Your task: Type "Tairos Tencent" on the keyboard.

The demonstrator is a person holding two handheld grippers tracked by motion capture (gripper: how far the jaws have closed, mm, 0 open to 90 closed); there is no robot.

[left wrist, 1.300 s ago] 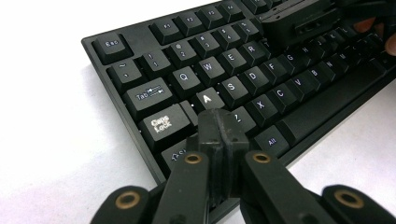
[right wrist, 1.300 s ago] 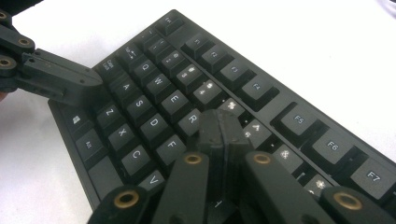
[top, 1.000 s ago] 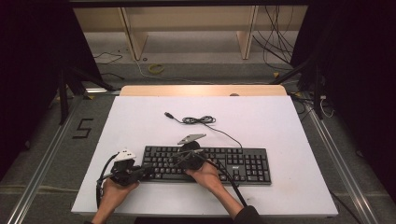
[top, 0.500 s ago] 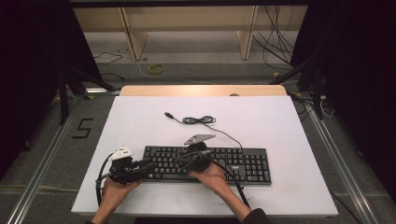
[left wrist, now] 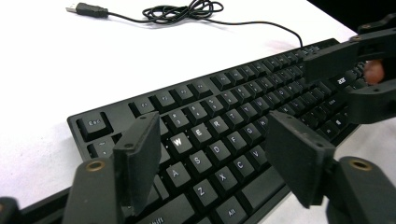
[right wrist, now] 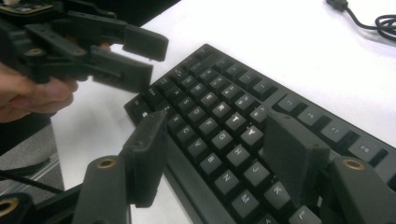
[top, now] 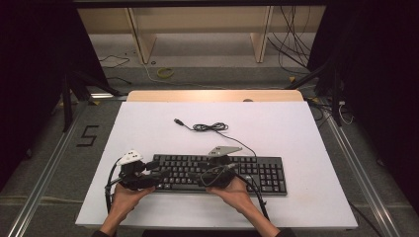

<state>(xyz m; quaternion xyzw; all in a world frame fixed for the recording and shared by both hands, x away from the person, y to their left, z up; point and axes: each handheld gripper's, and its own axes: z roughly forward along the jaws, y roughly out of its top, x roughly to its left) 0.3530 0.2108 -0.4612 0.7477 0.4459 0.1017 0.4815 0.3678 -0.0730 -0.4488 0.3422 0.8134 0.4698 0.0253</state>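
Your left gripper (top: 157, 174) and right gripper (top: 193, 175), jaws just opened wide (nothing between them), hover over the left half of the keyboard (top: 257, 173), which runs crosswise on the surface (top: 296, 128).

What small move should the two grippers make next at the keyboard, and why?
Probably lift both clear. The left gripper and right gripper hover over the keyboard with jaws that have just been opening and nothing between them, so the keyboard looks released, flat on the table.

White table (top: 306, 128); grey floor (top: 207, 59); perhaps wooden shelving (top: 197, 19).
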